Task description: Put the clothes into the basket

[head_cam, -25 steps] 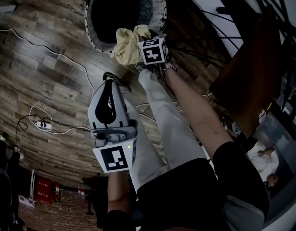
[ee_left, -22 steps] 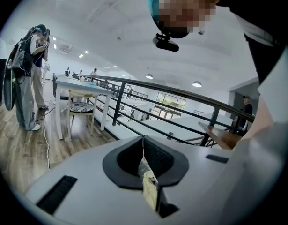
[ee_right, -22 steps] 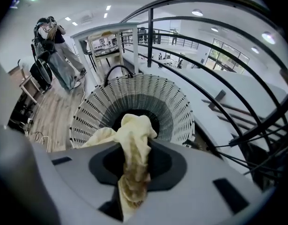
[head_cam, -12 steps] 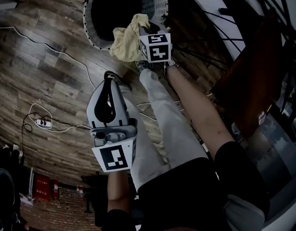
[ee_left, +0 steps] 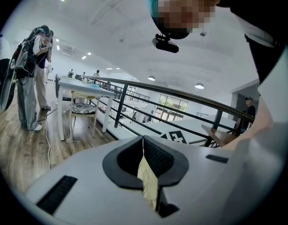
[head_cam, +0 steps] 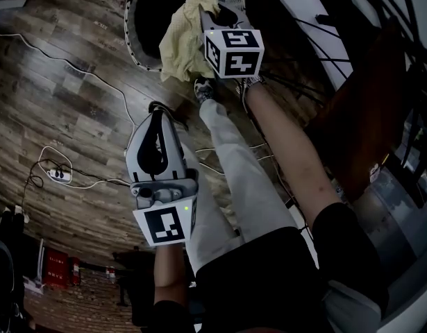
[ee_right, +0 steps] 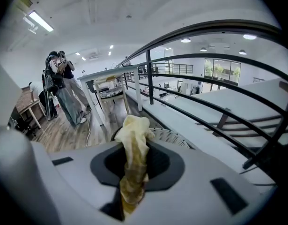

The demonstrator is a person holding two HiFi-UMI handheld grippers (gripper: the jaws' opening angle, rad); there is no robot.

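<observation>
At near rim of basket [head_cam: 128, 37]: right gripper [head_cam: 213, 16] pinches yellow cloth [head_cam: 180, 40]. Jaws have just closed tighter; fabric bunched between pads. Cloth hangs across rim, part over opening, part outside it. Left gripper [head_cam: 156, 120] low beside person's leg, well apart from basket. Its jaws pressed together, nothing evidently held; pale sliver at seam unidentified. Basket interior dark, contents not discernible. Assessment: pickup done, garment held aloft. Outstanding: carry fully over mouth, release. Other garments: none in view.
</observation>
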